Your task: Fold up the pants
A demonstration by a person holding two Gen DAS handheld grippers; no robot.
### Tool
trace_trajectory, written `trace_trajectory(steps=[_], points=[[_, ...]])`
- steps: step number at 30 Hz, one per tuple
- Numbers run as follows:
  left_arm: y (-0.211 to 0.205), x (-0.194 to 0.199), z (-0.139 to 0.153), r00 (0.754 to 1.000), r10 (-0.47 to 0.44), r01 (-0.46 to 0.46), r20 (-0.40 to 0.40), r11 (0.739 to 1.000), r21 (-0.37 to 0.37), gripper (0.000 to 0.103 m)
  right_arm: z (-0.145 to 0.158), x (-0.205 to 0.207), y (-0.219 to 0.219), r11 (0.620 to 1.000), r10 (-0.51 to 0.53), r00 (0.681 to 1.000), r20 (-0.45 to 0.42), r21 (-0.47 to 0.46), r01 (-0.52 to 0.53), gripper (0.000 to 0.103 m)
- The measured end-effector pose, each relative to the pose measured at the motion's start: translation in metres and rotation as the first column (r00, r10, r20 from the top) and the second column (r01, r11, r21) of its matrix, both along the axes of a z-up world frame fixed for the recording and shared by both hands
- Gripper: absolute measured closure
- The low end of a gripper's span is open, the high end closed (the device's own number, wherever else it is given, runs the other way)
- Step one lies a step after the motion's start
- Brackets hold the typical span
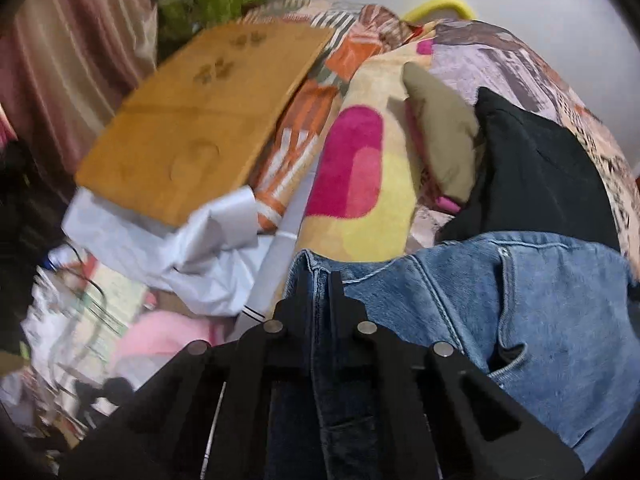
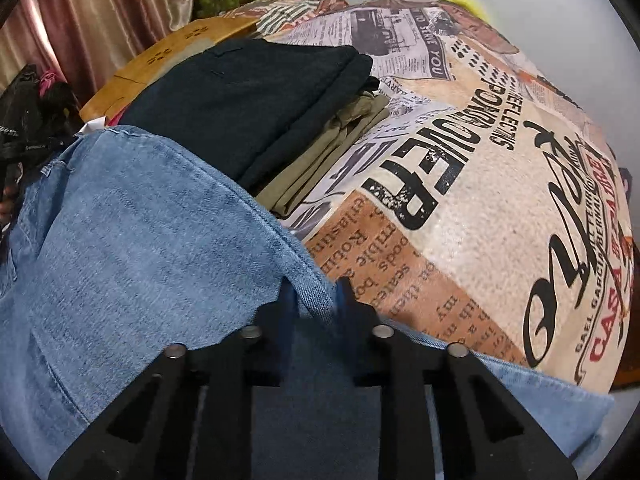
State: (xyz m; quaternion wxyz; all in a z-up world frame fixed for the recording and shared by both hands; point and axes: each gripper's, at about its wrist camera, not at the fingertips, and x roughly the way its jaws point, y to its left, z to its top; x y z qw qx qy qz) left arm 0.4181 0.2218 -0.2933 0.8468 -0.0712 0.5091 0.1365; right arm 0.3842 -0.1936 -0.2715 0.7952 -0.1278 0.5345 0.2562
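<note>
Fingers (image 1: 320,280) clamped on jeans (image 1: 520,312)

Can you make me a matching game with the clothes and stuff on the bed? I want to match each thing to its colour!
Things:
1. jeans
2. top folded pants
3. bottom folded pants
4. board

Colours:
A. olive green
B. light brown wood
C. blue
D. black

Pairs: 1-C, 2-D, 3-A, 4-B

Bonus: both claws are pinching the jeans, the left claw at a seamed edge and the right claw at a hemmed edge.
</note>
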Motion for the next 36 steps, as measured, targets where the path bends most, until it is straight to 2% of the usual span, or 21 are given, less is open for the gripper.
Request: trace_trajectory(steps=[3,9,13,17,26,36], points=[[-0.010,-0.006,0.024,0.998,-0.027,0.024,0.055,0.998,0.060,0.098,0.011,-0.008,0.000,1.000,-0.015,0.998,0.064,-0.008,0.016,0.094],[-0.015,-0.011,0.080,0.986,-0.067,0.062,0.151,0.997,0.038,0.098,0.053,-0.013,-0.007,0.996,-0.084,0.981,0.175,0.026,0.081,0.095],[-0.026,-0.029,0.119,0.968,-0.104,0.094,0.228,0.994,0.052,0.099,0.087,-0.022,-0.015,0.990,-0.137,0.961,0.240,0.070,0.124,0.096],[-0.039,-0.055,0.141,0.954,-0.149,0.132,0.262,0.988,0.081,0.099,0.111,-0.050,-0.023,0.987,-0.156,0.946,0.283,0.091,0.135,0.096],[-0.048,-0.132,0.161,0.934,-0.176,0.147,0.311,0.982,0.116,0.099,0.140,-0.134,-0.031,0.981,-0.168,0.939,0.301,0.145,0.129,0.095],[-0.052,-0.207,0.151,0.929,-0.208,0.176,0.307,0.976,0.126,0.099,0.134,-0.205,-0.036,0.964,-0.207,0.942,0.262,0.218,0.151,0.095]])
